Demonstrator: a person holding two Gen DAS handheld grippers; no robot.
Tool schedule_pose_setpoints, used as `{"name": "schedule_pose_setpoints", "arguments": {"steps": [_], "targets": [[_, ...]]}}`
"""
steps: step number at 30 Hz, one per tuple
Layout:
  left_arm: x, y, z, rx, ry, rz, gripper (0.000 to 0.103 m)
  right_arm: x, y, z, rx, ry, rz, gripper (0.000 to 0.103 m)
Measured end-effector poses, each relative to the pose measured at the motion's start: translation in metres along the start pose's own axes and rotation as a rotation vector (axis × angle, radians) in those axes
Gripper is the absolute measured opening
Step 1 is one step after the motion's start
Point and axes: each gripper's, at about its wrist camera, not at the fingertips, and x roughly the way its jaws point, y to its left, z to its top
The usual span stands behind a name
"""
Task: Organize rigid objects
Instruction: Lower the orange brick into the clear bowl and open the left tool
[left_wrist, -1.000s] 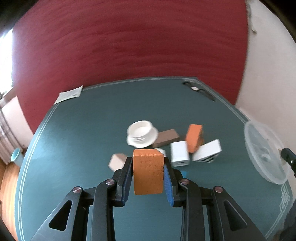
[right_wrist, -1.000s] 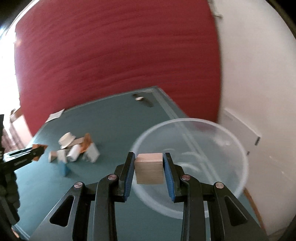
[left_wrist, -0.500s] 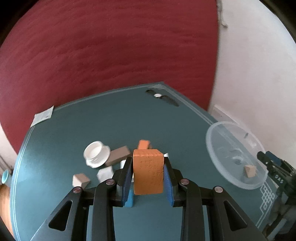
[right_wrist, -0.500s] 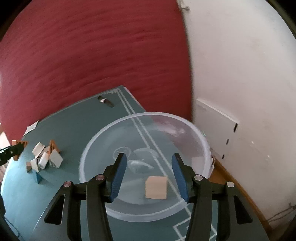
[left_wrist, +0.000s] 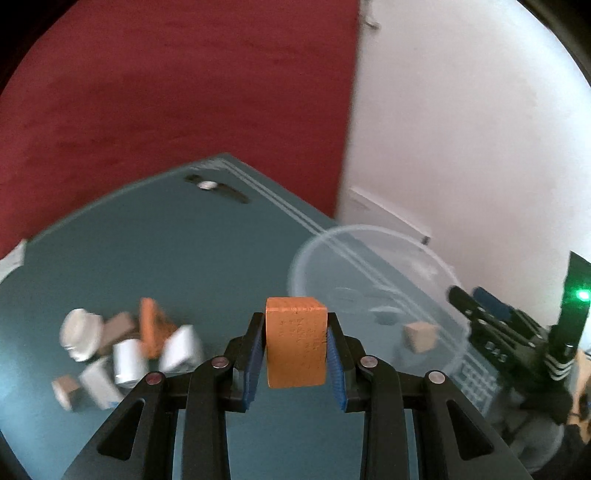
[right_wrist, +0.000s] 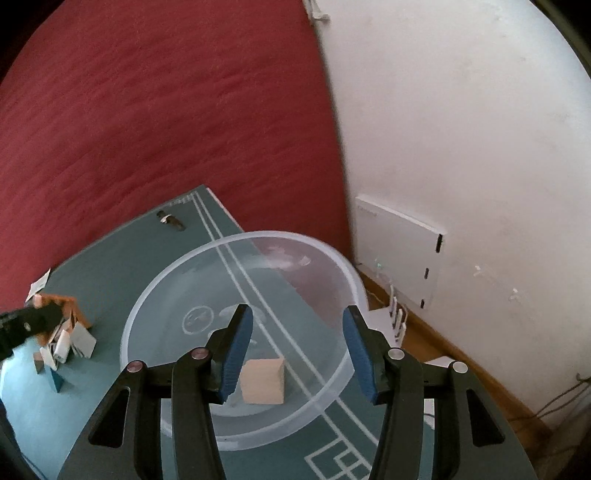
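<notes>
My left gripper (left_wrist: 295, 354) is shut on an orange block (left_wrist: 296, 341) and holds it above the green table, left of the clear plastic bowl (left_wrist: 314, 251). A tan wooden cube (left_wrist: 419, 336) lies in that bowl. My right gripper (right_wrist: 298, 347) is open and empty above the bowl (right_wrist: 155, 291), with the tan cube (right_wrist: 263, 380) below its left finger. A pile of white, brown and orange blocks (left_wrist: 129, 347) lies on the table to the left; it also shows in the right wrist view (right_wrist: 68, 339).
A dark wristwatch (left_wrist: 216, 187) lies at the table's far edge. A small blue block (right_wrist: 55, 380) stands near the pile. The bowl sits near the table's right edge, beside a white wall with a panel (right_wrist: 399, 251). A red wall stands behind the table.
My right gripper opened and dropped the tan cube into the bowl, then spread wider. My left gripper swung right with the orange block, toward the bowl.
</notes>
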Motion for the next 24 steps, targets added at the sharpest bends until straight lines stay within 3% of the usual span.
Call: {"name": "schedule_pose_setpoints", "arguments": {"steps": [13, 15, 16, 17, 19, 24], "targets": [[0.019, -0.040, 0.014, 0.069, -0.021, -0.116, 0.033, 0.002, -0.008, -0.001, 0.032, -0.002, -0.022, 0.052], [0.019, -0.043, 0.015, 0.076, -0.028, -0.139, 0.046, 0.002, -0.008, -0.002, 0.034, -0.003, -0.022, 0.052], [0.018, -0.044, 0.016, 0.075, -0.032, -0.151, 0.074, 0.002, -0.008, -0.002, 0.035, -0.002, -0.022, 0.052], [0.017, -0.043, 0.016, 0.069, -0.055, -0.153, 0.090, 0.002, -0.008, -0.003, 0.036, -0.001, -0.022, 0.052], [0.011, -0.040, 0.014, 0.063, -0.103, -0.123, 0.091, 0.003, -0.008, -0.002, 0.035, -0.001, -0.021, 0.052], [0.008, -0.024, 0.009, 0.067, -0.129, -0.013, 0.091, 0.002, -0.007, -0.003, 0.034, -0.002, -0.020, 0.052]]}}
